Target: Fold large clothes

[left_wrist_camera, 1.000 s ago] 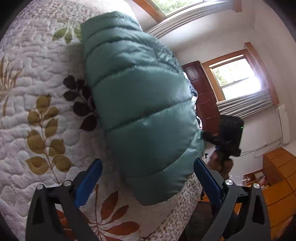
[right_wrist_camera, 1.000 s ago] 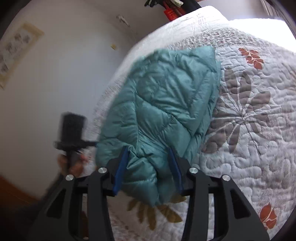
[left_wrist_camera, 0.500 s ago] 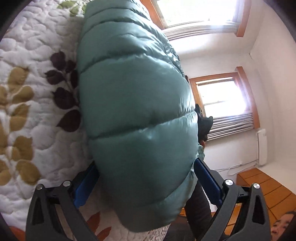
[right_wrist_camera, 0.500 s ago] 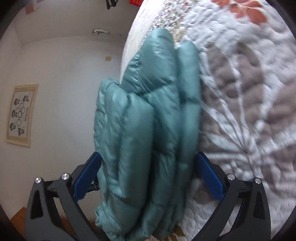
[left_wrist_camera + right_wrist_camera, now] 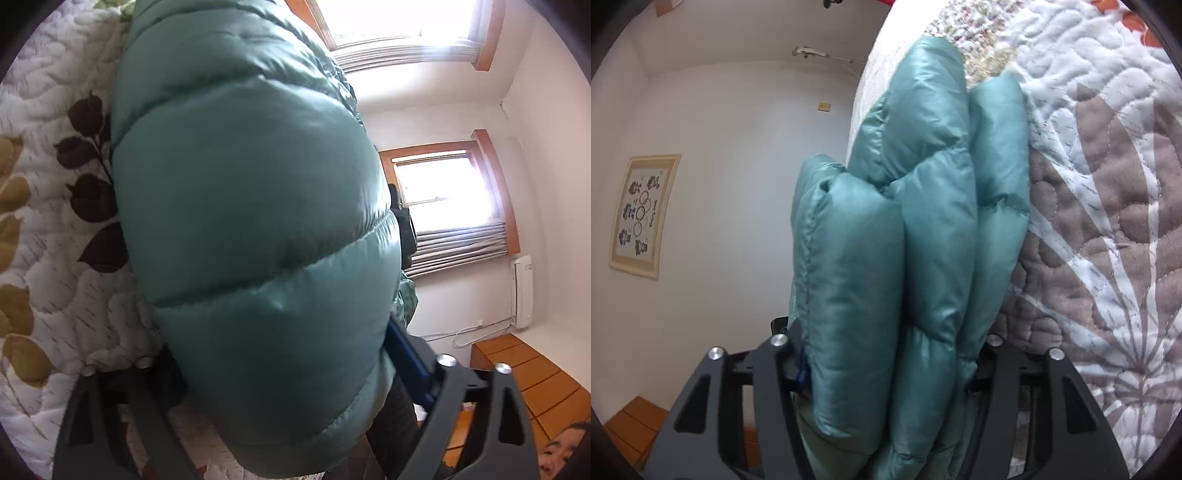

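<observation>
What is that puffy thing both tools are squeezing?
On the bed's white quilt printed with leaves lies a folded teal puffer jacket, near the edge. It is the only glossy, padded garment there, bulging in stitched ridges between each tool's black fingers.

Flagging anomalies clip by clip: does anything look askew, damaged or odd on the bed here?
Nothing stands out. The teal puffer jacket lies folded in stacked layers on the quilt, undamaged, with the left gripper and right gripper each closed around one end of it.
</observation>
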`<state>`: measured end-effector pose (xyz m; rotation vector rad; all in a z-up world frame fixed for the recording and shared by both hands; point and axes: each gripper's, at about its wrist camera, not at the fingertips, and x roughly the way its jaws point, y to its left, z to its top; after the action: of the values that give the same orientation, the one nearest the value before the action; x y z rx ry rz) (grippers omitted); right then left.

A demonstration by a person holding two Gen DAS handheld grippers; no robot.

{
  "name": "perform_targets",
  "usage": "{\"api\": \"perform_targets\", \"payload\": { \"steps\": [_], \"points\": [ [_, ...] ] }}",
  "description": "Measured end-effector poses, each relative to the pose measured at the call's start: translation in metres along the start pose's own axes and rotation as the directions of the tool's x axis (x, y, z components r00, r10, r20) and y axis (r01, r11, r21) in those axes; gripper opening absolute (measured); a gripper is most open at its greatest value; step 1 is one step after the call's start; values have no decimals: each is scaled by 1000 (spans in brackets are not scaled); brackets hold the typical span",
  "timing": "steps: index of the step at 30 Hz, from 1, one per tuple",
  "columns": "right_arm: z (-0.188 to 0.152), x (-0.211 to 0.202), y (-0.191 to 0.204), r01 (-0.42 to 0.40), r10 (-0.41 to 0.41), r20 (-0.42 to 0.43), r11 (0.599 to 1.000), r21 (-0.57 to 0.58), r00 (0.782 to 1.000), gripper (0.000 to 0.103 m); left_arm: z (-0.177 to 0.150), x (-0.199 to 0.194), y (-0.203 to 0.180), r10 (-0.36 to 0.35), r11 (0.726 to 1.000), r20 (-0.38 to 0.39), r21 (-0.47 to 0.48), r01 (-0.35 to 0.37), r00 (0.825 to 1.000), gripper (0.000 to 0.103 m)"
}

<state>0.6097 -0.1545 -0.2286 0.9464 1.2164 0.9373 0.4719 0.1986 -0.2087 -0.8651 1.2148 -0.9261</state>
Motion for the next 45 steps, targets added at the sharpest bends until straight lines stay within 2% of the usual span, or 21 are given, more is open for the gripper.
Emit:
{"api": "perform_targets", "payload": {
  "steps": [1,4,10,16,22,25,27,28,30,31,32,33,34,35,37,39,40,42,43,44,45],
  "points": [
    [-4,-2,4,-5,5,9,1000,-6,1000,50,2,-4,-2,7,1000,-3,2,-7,1000,72],
    [-14,0,15,-14,15,22,1000,-27,1000,46,3,-17,-11,11,1000,-18,6,-11,1000,62],
    [-48,12,51,-15,17,21,995,-98,1000,46,-15,-66,-33,33,998,-38,53,-31,999,58],
    [-115,59,89,-28,22,-38,987,-157,999,46,-71,-137,-36,73,993,-41,94,-69,996,57],
    [-170,106,90,-32,12,-114,984,-174,993,46,-137,-185,4,65,996,-20,63,-64,998,57],
    [-186,123,68,14,-36,-136,988,-154,990,47,-155,-185,34,84,996,-9,18,-84,996,62],
    [-190,125,54,32,-48,-128,991,-130,991,60,-161,-183,44,75,997,9,-3,-75,997,78],
    [-191,123,53,43,-59,-125,991,-129,990,63,-163,-187,45,89,996,24,-1,-89,996,82],
    [-194,107,62,92,-106,-92,985,-149,990,69,-170,-206,37,151,988,79,-3,-151,985,85],
    [-198,92,75,121,-133,-54,975,-187,990,69,-172,-222,31,212,977,125,-12,-212,969,86],
    [-201,77,88,170,-175,-2,959,-226,985,69,-176,-243,20,280,959,204,-15,-283,938,86],
    [-206,61,102,237,-228,65,933,-270,971,65,-181,-261,5,303,949,279,4,-317,911,86],
    [-212,46,120,301,-266,147,897,-323,953,60,-188,-274,-15,272,951,332,53,-305,903,86],
    [-221,32,142,349,-281,221,850,-394,934,55,-193,-278,-32,226,955,347,104,-277,910,86],
    [-235,26,175,379,-278,268,789,-484,922,48,-200,-264,-68,130,951,327,226,-211,936,86],
    [-241,42,197,404,-306,265,735,-545,914,41,-199,-232,-86,16,953,214,293,-80,977,86],
    [-241,57,201,413,-329,249,724,-552,911,39,-196,-217,-84,-8,953,165,299,-42,986,86],
    [-235,90,199,466,-411,228,705,-534,883,36,-190,-187,-67,36,956,99,286,-63,994,81],
    [-232,101,185,523,-475,235,677,-517,848,36,-183,-173,-53,70,966,82,243,-88,994,80],
    [-232,108,172,544,-508,221,673,-502,833,32,-181,-165,-40,79,973,68,211,-92,995,77],
    [-230,115,158,551,-523,203,688,-472,828,32,-182,-159,-34,85,976,58,195,-94,995,66]
  ]
}}
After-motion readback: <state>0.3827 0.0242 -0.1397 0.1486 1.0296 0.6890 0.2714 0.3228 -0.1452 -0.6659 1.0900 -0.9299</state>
